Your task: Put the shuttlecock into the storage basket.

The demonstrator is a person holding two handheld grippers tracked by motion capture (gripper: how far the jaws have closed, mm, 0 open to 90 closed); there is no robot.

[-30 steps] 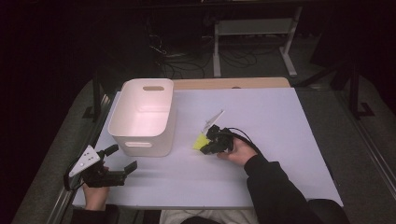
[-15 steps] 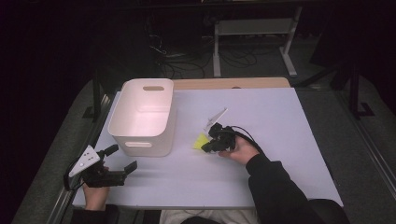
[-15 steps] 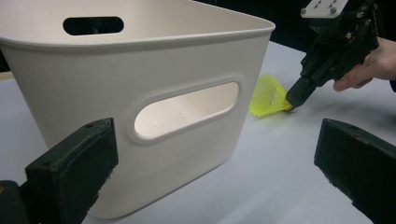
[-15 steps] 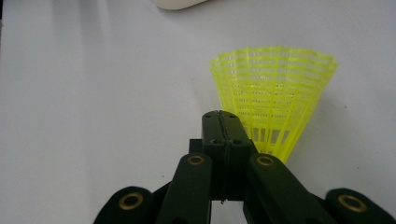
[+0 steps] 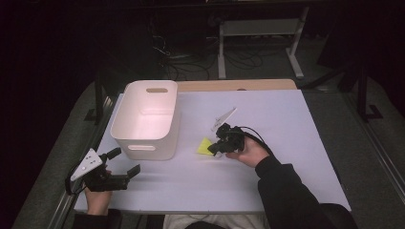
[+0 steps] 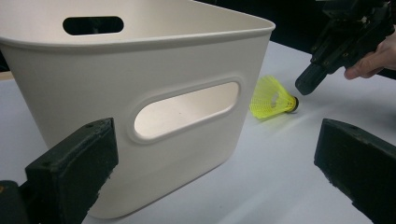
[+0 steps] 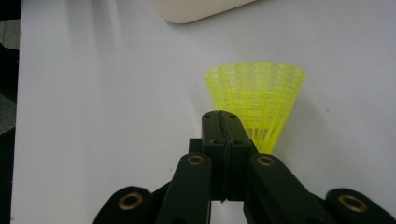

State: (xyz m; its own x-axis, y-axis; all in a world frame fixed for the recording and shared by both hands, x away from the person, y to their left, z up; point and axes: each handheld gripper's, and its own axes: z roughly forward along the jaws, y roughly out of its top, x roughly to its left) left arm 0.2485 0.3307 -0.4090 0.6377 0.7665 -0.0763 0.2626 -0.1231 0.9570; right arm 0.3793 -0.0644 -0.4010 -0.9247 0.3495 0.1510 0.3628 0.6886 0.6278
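Shuttlecock (image 7: pixel 256 102) base — behind fingers (image 7: pixel 212 135)

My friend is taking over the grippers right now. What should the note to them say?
Right gripper: jaws shut together with nothing between them, tip just above the yellow plastic mesh shuttlecock.
Left gripper: open, holding nothing, resting near the table's front left edge, pointed at the bin.
The shuttlecock lies on its side on the white table, beside the cream plastic bin with handle slots, not touching it.
Done: nothing in the bin so far.
Left, probably: open the right gripper, grasp the shuttlecock and drop it in the bin.
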